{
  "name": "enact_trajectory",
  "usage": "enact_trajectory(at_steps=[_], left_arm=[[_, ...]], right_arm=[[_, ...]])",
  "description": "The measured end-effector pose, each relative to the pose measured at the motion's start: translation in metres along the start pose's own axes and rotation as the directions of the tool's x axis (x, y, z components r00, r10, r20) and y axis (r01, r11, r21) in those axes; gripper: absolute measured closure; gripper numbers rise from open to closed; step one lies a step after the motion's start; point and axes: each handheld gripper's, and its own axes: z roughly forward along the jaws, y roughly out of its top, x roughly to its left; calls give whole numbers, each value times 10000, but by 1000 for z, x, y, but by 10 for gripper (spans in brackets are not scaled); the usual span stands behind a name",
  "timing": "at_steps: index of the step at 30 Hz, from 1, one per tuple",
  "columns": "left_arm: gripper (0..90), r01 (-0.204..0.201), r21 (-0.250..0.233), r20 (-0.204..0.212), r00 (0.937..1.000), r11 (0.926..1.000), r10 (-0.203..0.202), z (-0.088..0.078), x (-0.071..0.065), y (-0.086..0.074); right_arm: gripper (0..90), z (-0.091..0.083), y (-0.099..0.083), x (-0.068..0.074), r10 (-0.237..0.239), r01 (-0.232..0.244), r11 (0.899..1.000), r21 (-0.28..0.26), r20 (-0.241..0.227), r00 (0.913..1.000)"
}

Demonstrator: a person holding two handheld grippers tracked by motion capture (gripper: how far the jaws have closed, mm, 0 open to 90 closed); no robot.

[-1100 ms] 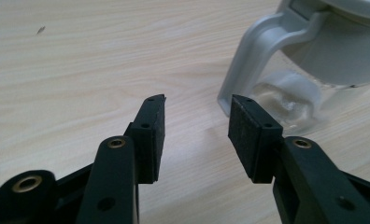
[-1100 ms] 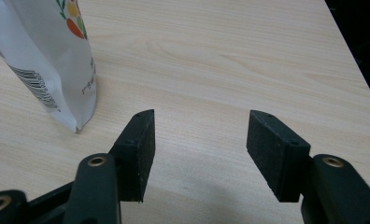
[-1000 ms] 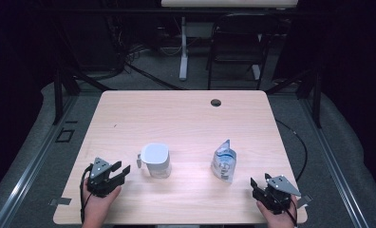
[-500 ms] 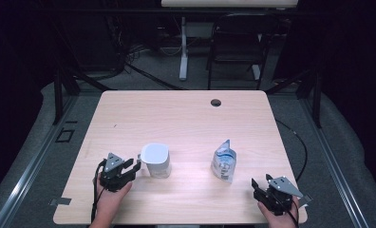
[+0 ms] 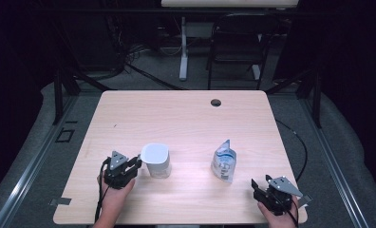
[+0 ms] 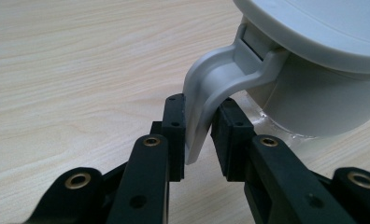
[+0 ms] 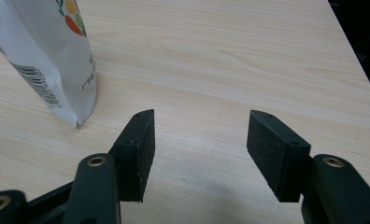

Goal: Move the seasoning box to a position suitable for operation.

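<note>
Light wooden table: one, bearing two objects and both grippers; one round grommet hole near far edge.

White plastic jug: one, upright, left of table centre toward the near side, lid or rim seen from above. Handle points toward left gripper.

Printed standing pouch: one, upright, right of the jug and well apart from it, top corner torn or folded open. Barcode and fruit print legible on pouch in right gripper view.

Left gripper: at near-left, jaws narrowed around the jug handle, one pad on each side. Left pad touching the handle; slight gap apparent at right pad, so clamp judged not fully made.

Right gripper: at near-right corner, jaws spread wide, holding nothing, resting low over bare table, pouch ahead and to its left, near but apart.

Progress, as judged: early stage. Approach to jug handle complete, grip nearly closed; jug not lifted, base on table. Pouch untouched. Remaining: firm closure on handle, taking up of pouch, and whatever pouring or moving follows
</note>
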Motion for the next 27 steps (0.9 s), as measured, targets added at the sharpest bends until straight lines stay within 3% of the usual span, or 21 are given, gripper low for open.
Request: enact_trajectory(at_steps=[4,10,17,27], left_arm=[[809,-118,-98,-14,9999,9999,118,-1,-3,-1],[794,-117,-175,92,9999,9998,119,3,-1,1],[826,-631,-147,-198,9978,9979,628,4,-4,1],[830,-476,-239,-263,9986,9986,469,3,-6,0]], right_arm=[[418,0,0,-2,26,-26,10000,20,13,10000],[418,0,0,-2,105,-105,9999,21,22,9999],[418,0,-1,-3,149,-149,9999,21,-14,9999],[418,1,-1,-1,117,-117,9999,33,-81,9999]])
